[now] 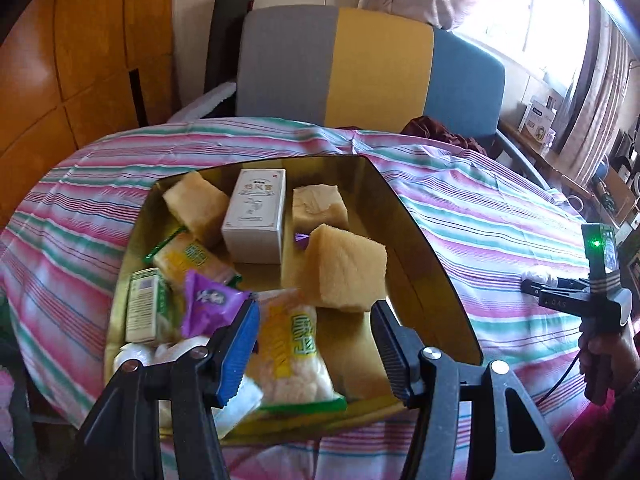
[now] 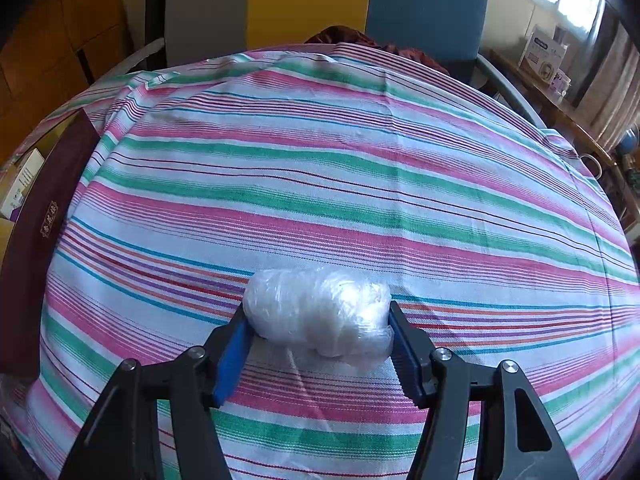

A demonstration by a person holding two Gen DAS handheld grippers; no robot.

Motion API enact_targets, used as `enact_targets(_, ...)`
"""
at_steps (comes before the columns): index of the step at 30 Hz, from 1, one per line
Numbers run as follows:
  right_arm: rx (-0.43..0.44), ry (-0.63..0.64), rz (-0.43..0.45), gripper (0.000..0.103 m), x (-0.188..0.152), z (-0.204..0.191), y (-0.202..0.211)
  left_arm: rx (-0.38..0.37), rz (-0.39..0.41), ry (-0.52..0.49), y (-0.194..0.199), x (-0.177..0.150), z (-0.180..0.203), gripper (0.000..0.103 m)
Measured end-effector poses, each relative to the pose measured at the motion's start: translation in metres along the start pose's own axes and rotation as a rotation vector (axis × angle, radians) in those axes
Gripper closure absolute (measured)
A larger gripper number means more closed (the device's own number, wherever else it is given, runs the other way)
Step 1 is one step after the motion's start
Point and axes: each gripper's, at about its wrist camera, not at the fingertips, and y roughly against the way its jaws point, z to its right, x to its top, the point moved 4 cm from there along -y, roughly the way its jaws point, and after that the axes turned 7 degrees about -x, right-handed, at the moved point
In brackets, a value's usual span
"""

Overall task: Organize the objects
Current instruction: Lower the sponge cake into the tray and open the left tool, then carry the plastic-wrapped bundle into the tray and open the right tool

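A gold-lined box [image 1: 420,240] lies on the striped cloth [image 1: 500,232]. It holds three yellow sponges [image 1: 344,268], a white carton [image 1: 256,216], yellow snack packets [image 1: 292,356], a purple packet [image 1: 208,304] and a green-and-white carton [image 1: 144,304]. My left gripper [image 1: 314,344] hovers open over the box's near end, with nothing between its fingers. In the right wrist view my right gripper [image 2: 319,312] is shut on a white plastic-wrapped bundle [image 2: 316,316] that rests on the cloth [image 2: 320,160]. Its pads press on both ends of the bundle.
The box's maroon outer wall [image 2: 28,260] stands at the left edge of the right wrist view. A chair with a grey, yellow and blue back [image 1: 360,68] is behind the table, and a dark red cloth [image 1: 440,128] lies on it. A person's hand [image 1: 608,360] grips the right tool.
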Motion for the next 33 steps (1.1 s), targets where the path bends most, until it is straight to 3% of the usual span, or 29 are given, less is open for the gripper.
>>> enact_targets(9, -0.02, 0.026, 0.007, 0.04, -0.006, -0.012, 0.008, 0.024, 0.032, 0.012, 0.017, -0.004, -0.008, 0.045)
enact_targets(13, 0.016, 0.028, 0.016, 0.04, -0.011, -0.028, 0.019, 0.035, 0.052, 0.021, 0.024, -0.004, -0.013, 0.045)
enact_targets(17, 0.081, 0.024, 0.078, 0.04, -0.006, -0.054, 0.048, 0.047, 0.065, 0.029, 0.03, -0.005, -0.019, 0.045)
enact_targets(26, 0.301, 0.174, 0.242, 0.039, 0.012, -0.16, 0.127, 0.067, 0.069, 0.078, 0.036, -0.01, -0.042, 0.045)
enact_targets(33, 0.38, 0.34, 0.242, 0.039, 0.005, -0.236, 0.142, 0.097, 0.068, 0.133, 0.041, -0.018, -0.07, 0.045)
